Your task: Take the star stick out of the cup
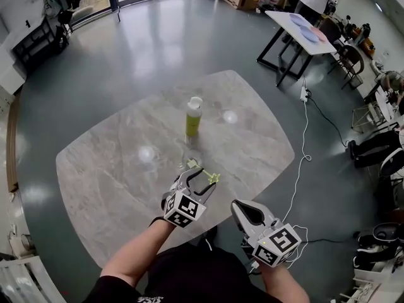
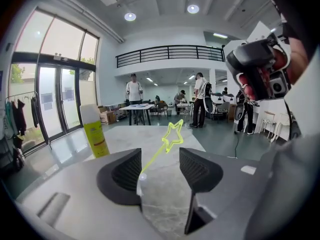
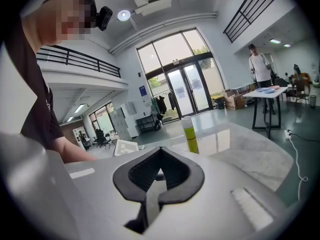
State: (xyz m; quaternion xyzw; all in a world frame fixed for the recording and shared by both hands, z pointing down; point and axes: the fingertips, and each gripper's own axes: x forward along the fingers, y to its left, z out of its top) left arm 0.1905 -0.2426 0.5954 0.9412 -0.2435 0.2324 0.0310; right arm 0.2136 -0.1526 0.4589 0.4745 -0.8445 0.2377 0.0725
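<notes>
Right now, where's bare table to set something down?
The table's whole left side, from the cup out to the edge, is bare; so are the right side and the far strip behind the cup. Crowded only at the near edge: the stick lies between the jaws of the open left tool, the shut right tool beside it.

There is one star stick, one yellow cup with a white top, and one marble surface under them both. There are two grippers: one left gripper and one right gripper. Further off stands one white table.
</notes>
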